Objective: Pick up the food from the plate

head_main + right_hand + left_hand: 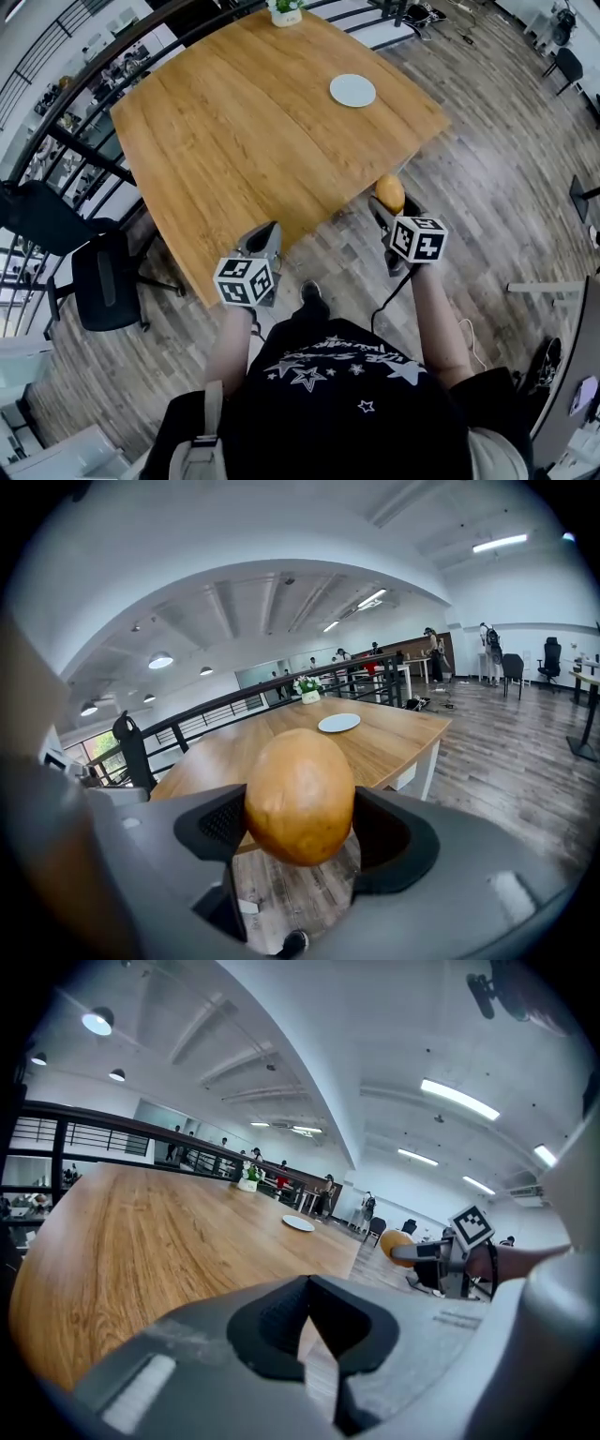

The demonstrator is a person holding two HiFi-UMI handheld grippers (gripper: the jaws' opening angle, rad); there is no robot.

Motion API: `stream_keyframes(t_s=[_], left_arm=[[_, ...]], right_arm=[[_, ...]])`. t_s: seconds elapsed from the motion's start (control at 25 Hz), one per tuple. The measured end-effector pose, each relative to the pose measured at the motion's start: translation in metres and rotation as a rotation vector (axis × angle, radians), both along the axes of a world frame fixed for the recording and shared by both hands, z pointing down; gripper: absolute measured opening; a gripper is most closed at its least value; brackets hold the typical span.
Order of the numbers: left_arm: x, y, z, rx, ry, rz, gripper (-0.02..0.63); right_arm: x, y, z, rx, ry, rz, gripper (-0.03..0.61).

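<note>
A round orange-brown piece of food (390, 193) sits between the jaws of my right gripper (389, 202), held in the air just off the near right edge of the wooden table (244, 122). In the right gripper view the food (300, 794) fills the gap between both pads. The white plate (352, 90) lies bare at the table's far right. My left gripper (265, 239) hangs by the table's near edge, shut with nothing in it (309, 1312). The left gripper view also catches the food (396, 1242) and the plate (298, 1223).
A small potted plant (286, 11) stands at the table's far edge. A black railing (84, 150) runs along the left side, and a black office chair (108, 281) stands by the near left corner. Wooden floor lies under both grippers.
</note>
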State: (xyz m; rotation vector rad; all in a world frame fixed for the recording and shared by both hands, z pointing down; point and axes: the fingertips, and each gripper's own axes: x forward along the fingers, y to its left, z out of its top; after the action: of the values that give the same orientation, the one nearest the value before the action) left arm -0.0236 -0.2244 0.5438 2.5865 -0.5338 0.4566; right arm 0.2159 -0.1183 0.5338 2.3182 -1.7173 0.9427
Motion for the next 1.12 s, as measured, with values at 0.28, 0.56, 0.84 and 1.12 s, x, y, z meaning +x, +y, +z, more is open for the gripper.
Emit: stream_keyframes(t_s=[0.28,0.56,0.84,1.12], left_arm=[[-0.007,0.08,0.004,0.036,-0.02,0.041,0.002],[-0.024,0.128,-0.003,0.036,-0.008,0.043,0.002],[-0.032,0.17,-0.008,0.041,0.005,0.072,0.002],[-0.052,0.203,-0.009,0.046,0.0,0.085,0.002]], right_arm=[[-0.029,0.065,0.01,0.038,-0.014,-0.034,0.339],[-0.051,0.115,0.003,0.032,-0.001,-0.054,0.339],[-0.065,0.154,-0.005,0.048,0.015,-0.047,0.337],[-0.093,0.19,-0.004,0.046,0.008,-0.065,0.337]])
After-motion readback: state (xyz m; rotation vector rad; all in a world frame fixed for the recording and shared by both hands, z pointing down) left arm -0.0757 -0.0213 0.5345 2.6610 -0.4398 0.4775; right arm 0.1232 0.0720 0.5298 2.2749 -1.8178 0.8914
